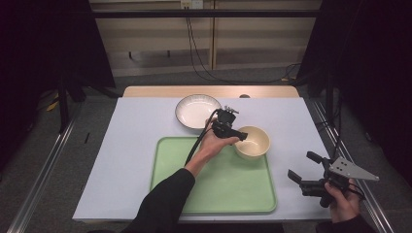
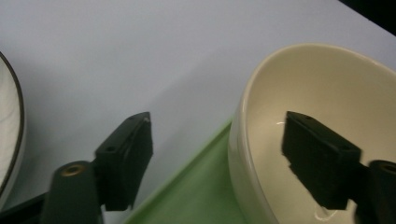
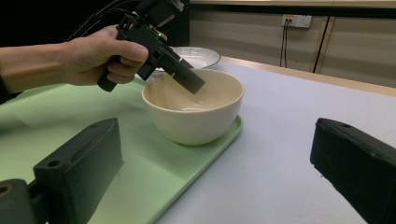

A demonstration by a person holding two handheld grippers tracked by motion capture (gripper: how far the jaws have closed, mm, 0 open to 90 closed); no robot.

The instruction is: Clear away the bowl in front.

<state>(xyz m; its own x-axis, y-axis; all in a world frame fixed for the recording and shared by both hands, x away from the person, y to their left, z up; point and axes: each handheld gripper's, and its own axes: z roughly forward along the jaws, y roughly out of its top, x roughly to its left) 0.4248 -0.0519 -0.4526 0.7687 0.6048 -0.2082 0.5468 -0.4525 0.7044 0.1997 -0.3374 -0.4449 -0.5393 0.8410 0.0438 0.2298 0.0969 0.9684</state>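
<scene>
A cream bowl [image 1: 252, 141] stands on the far right corner of the green tray [image 1: 214, 184]. My left gripper [image 1: 242, 135] is open and straddles the bowl's near-left rim. In the left gripper view one finger [image 2: 322, 158] is inside the bowl [image 2: 327, 79] and the other finger [image 2: 126, 158] hangs outside it, well away from the wall. My right gripper [image 1: 302, 166] is open and holds nothing, low at the table's right front. In the right gripper view, its own gripper [image 3: 217, 127] faces the bowl [image 3: 194, 109] and the left gripper [image 3: 184, 77].
A white plate with a dark rim [image 1: 197, 110] lies on the pale table cover [image 1: 131, 145] just beyond the tray. A wooden table edge [image 1: 209, 91] runs along the back. Metal rails [image 1: 48, 160] flank the table.
</scene>
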